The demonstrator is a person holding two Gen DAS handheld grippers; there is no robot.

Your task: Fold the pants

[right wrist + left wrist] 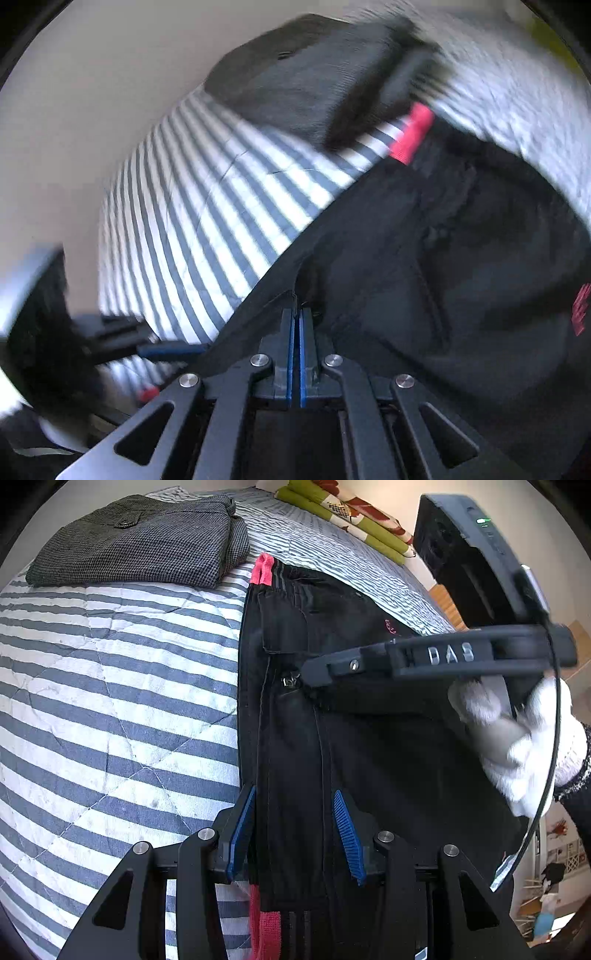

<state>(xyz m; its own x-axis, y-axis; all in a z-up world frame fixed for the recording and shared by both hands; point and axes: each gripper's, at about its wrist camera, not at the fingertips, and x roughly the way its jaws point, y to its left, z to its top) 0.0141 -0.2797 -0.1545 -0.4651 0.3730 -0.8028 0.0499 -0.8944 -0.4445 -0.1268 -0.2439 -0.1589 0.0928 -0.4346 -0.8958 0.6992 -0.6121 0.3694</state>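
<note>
Blue ribbed pads (302, 354) of our right hand-held gripper (296, 354) sit pressed together, and a thin black edge of the pants (461, 258) seems pinched at their tips, near the zipper. Our left hand-held gripper (297, 834) stands half spread around a thick fold of the same cloth; whether its pads press it we cannot tell. The pants lie on the striped bed (110, 686), already doubled lengthwise, red waist tape (261, 568) at the far end. To fold well, we judge both grips should carry the cloth evenly and keep the seam taut. Open striped bedding lies to the left; the folded grey trousers (147, 539) sit near the far end, apart but close, so we should lay the fold short of them.
</note>
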